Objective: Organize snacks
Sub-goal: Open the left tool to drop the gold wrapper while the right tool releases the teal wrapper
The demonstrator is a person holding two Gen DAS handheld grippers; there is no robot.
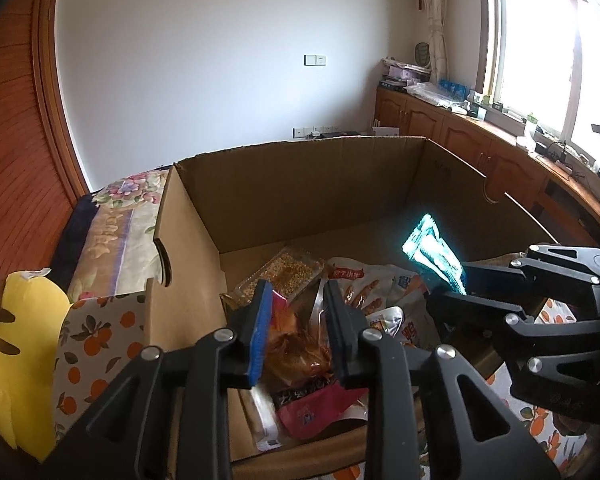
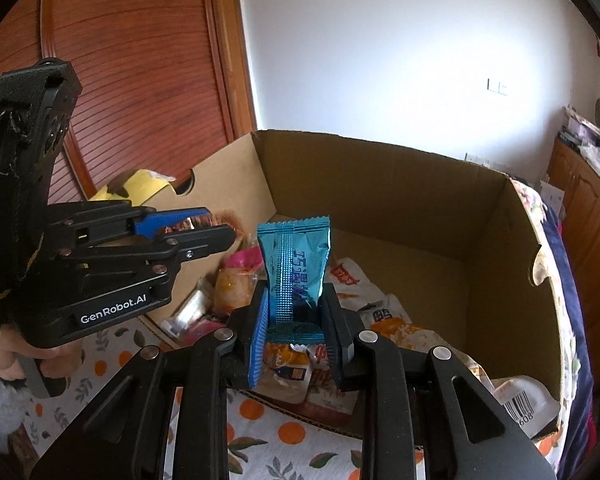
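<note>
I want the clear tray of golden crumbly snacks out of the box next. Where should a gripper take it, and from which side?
Grip the clear tray across its narrow width at the near end, coming down from above. It lies flat and slanted on the cardboard box floor, its far end bare, while other packets crowd its near edge; a steep approach probably avoids them.

The box (image 2: 399,200) is matt brown corrugated cardboard. The blue packet (image 2: 296,264) is glossy foil with a ribbed seam. Grippers (image 1: 296,320) are matt black plastic with shiny metal pins. The cloth (image 2: 276,440) is printed fabric; the door (image 2: 132,60) is ribbed varnished wood.
</note>
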